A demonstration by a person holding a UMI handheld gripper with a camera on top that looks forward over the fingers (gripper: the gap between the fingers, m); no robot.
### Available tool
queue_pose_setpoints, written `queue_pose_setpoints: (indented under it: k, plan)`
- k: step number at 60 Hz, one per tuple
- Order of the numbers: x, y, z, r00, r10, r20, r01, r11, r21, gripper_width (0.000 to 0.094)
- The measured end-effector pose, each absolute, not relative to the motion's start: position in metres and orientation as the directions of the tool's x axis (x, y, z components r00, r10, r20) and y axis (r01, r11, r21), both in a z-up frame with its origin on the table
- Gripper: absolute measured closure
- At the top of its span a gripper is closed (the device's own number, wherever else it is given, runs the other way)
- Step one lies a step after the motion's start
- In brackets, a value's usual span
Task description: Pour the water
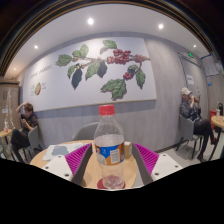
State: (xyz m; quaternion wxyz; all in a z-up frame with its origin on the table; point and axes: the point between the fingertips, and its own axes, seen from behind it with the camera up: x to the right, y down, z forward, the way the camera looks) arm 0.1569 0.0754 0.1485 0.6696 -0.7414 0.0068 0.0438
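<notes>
A clear plastic water bottle (108,140) with a red cap and a blue and orange label stands upright on a light wooden table (128,172). Its base rests on a small reddish disc (111,183). My gripper (110,150) is around the bottle, which stands between the two fingers. The left finger (80,158) and the right finger (143,158) lie close beside it, each with a narrow gap. The gripper is open. No cup or glass is in view.
Beyond the table is a café room with a white wall bearing a leaf mural (100,65). A person (28,122) sits at the left and another person (190,108) at the right, by chairs and small tables.
</notes>
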Motion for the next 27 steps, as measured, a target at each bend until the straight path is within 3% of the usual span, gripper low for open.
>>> queue_pose_setpoints:
  k: [27]
  plan:
    - [0.123,-0.12,0.111,0.954,0.204,-0.221,-0.173,-0.23,-0.958,0.0087]
